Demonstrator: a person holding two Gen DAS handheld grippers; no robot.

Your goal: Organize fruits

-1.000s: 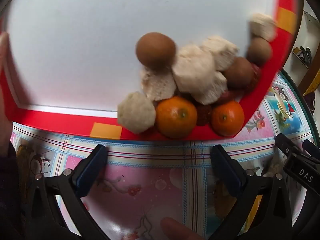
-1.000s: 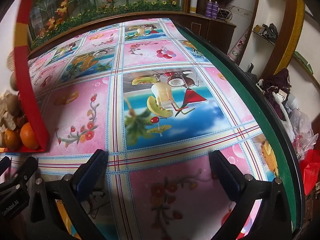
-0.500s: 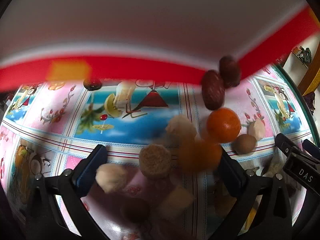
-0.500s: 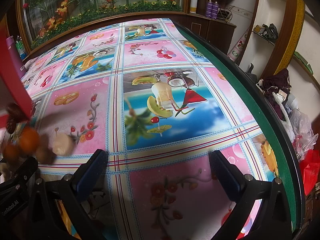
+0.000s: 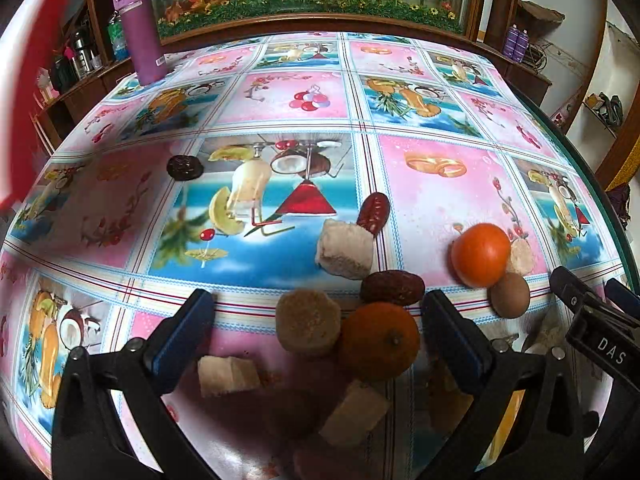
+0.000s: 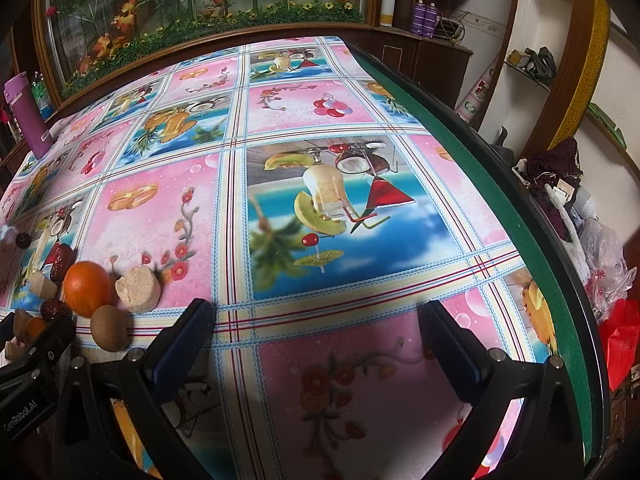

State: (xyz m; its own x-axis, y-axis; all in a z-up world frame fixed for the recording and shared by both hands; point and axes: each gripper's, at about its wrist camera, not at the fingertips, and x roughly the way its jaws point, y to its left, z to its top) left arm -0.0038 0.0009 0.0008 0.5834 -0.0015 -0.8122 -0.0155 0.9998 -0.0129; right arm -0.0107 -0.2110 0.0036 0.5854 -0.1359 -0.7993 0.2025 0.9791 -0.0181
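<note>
Fruits lie scattered on the patterned tablecloth. In the left wrist view an orange [image 5: 378, 340] and a tan round cake [image 5: 307, 327] sit between the fingers of my open left gripper [image 5: 316, 320], with a red date [image 5: 393, 288] just beyond. A second orange [image 5: 480, 254], a brown round fruit [image 5: 510, 295], pale chunks [image 5: 346, 248] and another date [image 5: 373, 208] lie farther out. A dark dried fruit [image 5: 184, 167] rests alone at the left. My right gripper [image 6: 316, 328] stands open over bare cloth; the orange [image 6: 87, 288] and brown fruit [image 6: 109, 327] are to its left.
A purple bottle [image 5: 140, 32] stands at the table's far left corner. A red and white tray edge [image 5: 36, 80] blurs along the left side. The table's green rim [image 6: 500, 168] runs down the right, with shelves and bags [image 6: 600, 256] beyond it.
The red and white tray, tipped over the table, has swung away to the left. The fruits have fallen out and settled on the cloth. Neither gripper has moved.
</note>
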